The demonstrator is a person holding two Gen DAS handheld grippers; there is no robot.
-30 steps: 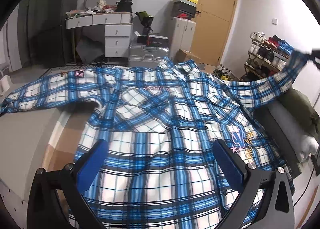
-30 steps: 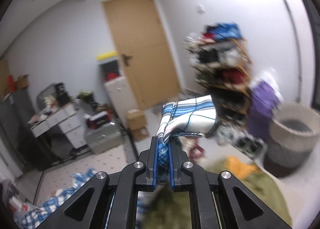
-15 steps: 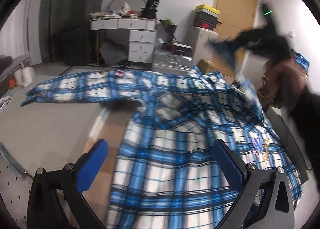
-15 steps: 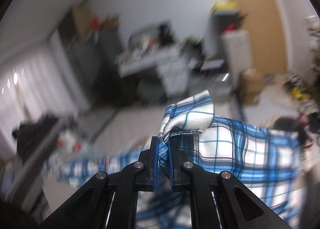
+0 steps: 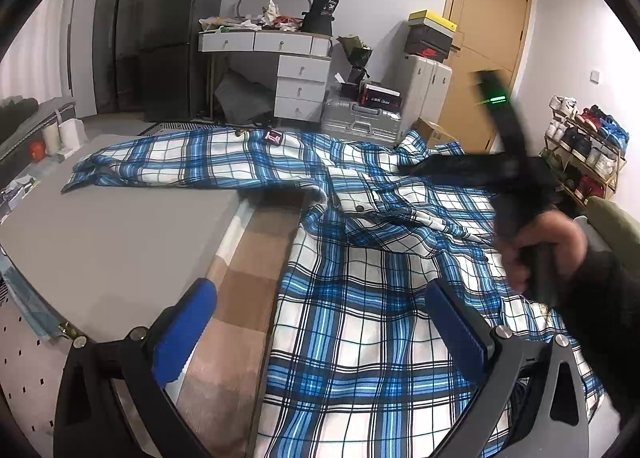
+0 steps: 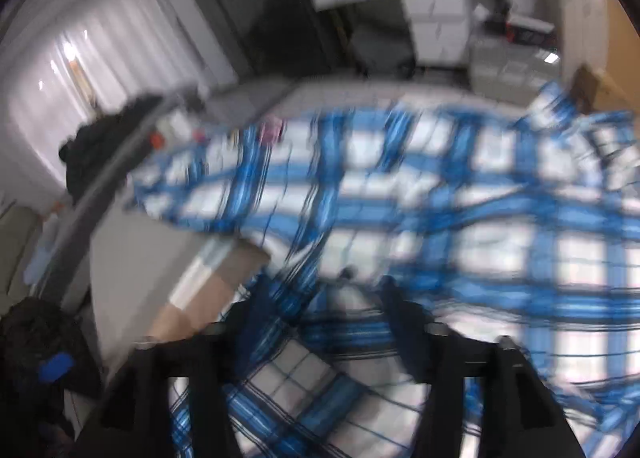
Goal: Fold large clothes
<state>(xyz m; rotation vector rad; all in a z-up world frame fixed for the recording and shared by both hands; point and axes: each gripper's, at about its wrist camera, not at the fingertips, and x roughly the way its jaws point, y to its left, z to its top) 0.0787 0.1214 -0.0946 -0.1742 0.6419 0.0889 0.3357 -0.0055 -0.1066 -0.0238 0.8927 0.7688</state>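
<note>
A large blue and white plaid shirt (image 5: 360,266) lies spread on the bed, its left sleeve (image 5: 180,161) stretched out to the left. The right sleeve is folded over the chest. My left gripper (image 5: 316,322) is open and empty above the shirt's lower part. My right gripper (image 6: 324,298) shows blurred in the right wrist view, jaws apart over the shirt (image 6: 440,217), with the sleeve fabric lying between them. The right gripper also shows in the left wrist view (image 5: 512,177), held in a hand above the shirt's right side.
A grey sheet (image 5: 100,242) and a brown checked blanket (image 5: 248,282) cover the bed left of the shirt. White drawers (image 5: 300,89), a silver suitcase (image 5: 360,121) and a shoe rack (image 5: 584,149) stand beyond the bed.
My right gripper swung left with the right sleeve, laid it across the shirt's chest and opened. My left gripper stayed open and turned a little left.
</note>
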